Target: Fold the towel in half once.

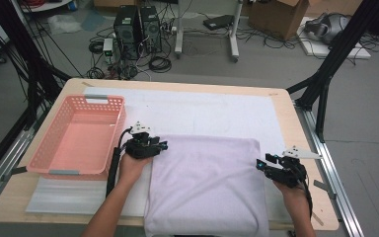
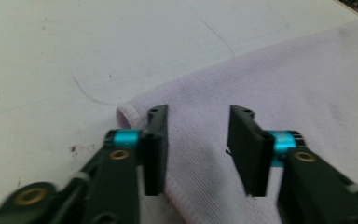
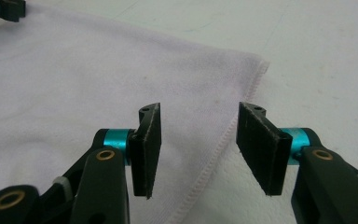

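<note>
1. The towel (image 1: 207, 182), pale lilac, lies flat on the white-covered surface (image 1: 217, 111), spread between the two grippers; its far left corner sits just ahead of the left jaws, and its right hem runs between the right jaws.
2. Biggest risk, as I judge it: the two sides get pinched unevenly. The left gripper (image 2: 196, 140) straddles cloth near the corner, while the right gripper (image 3: 198, 140) straddles the hem further down the side, so a lift from here could skew the towel and leave it crooked.
3. Next risk: the right jaws shut on the bare edge alone. The hem (image 3: 214, 154) lies closer to the outer jaw's side, so a shallow bite could slip off.
4. Smaller risk: jaws pressed too low could snag the white cover under the cloth as well.
5. Both pairs of jaws stand wide apart and grip nothing; whether their tips touch the towel, I cannot tell.
6. The pink basket (image 1: 61, 143) stands outside the left jaws, apart from the towel.
</note>
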